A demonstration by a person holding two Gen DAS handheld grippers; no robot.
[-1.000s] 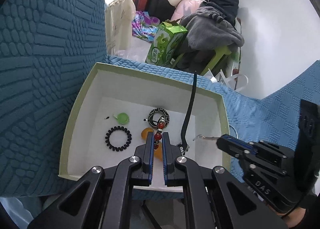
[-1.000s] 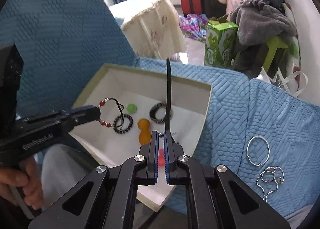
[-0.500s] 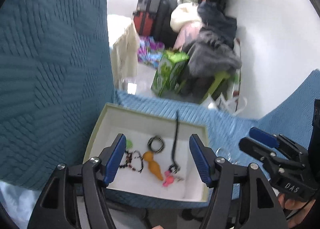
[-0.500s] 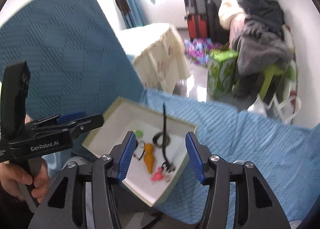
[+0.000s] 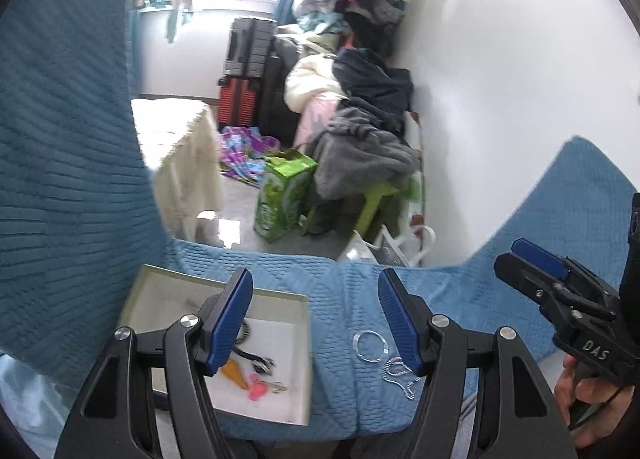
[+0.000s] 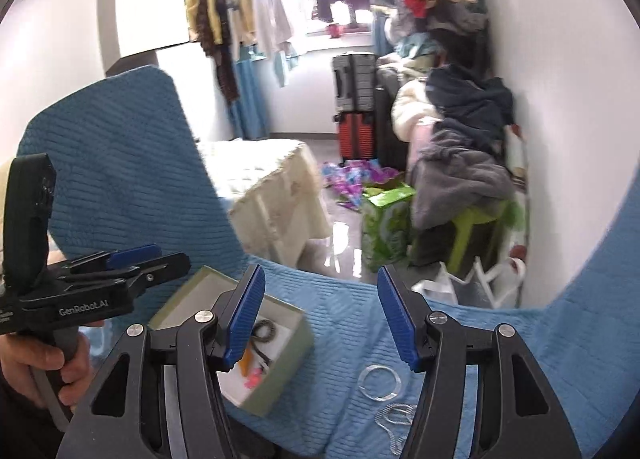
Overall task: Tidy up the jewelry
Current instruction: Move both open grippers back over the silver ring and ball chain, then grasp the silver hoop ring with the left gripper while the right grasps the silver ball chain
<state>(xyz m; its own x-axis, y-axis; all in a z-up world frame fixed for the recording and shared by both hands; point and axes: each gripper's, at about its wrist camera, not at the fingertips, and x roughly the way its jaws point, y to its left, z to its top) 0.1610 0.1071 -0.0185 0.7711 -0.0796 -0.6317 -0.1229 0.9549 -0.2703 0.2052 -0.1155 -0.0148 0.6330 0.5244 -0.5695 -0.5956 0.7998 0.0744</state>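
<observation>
Left of the silver bangle (image 5: 373, 346), the open box (image 5: 302, 355) rests on the blue quilted cover (image 5: 460, 287), with an orange piece (image 5: 236, 373), a pink piece (image 5: 258, 386) and a dark ring (image 6: 266, 331) already lying inside on its white floor. The left claw (image 5: 316, 319) is held released above the box's right wall, nothing between its blue pads. The bangle lies flat on the cover just right of the box, and the silver chain (image 5: 400, 373) is bunched just beside the bangle on its near side; both remain outside the box. Further right of the bangle, the right claw (image 6: 320, 319) is seen with its jaws opening and nothing between them. Judging by this, the step in hand is fetching one of the two loose silver pieces. It would best be done by lowering one claw steeply over the bangle so that a single pad is slid under or against its thin rim, the cover being soft enough to yield. The chain should be pinched at its densest bunch, so that loops are not left trailing or snagged on the box wall when carried leftward.
</observation>
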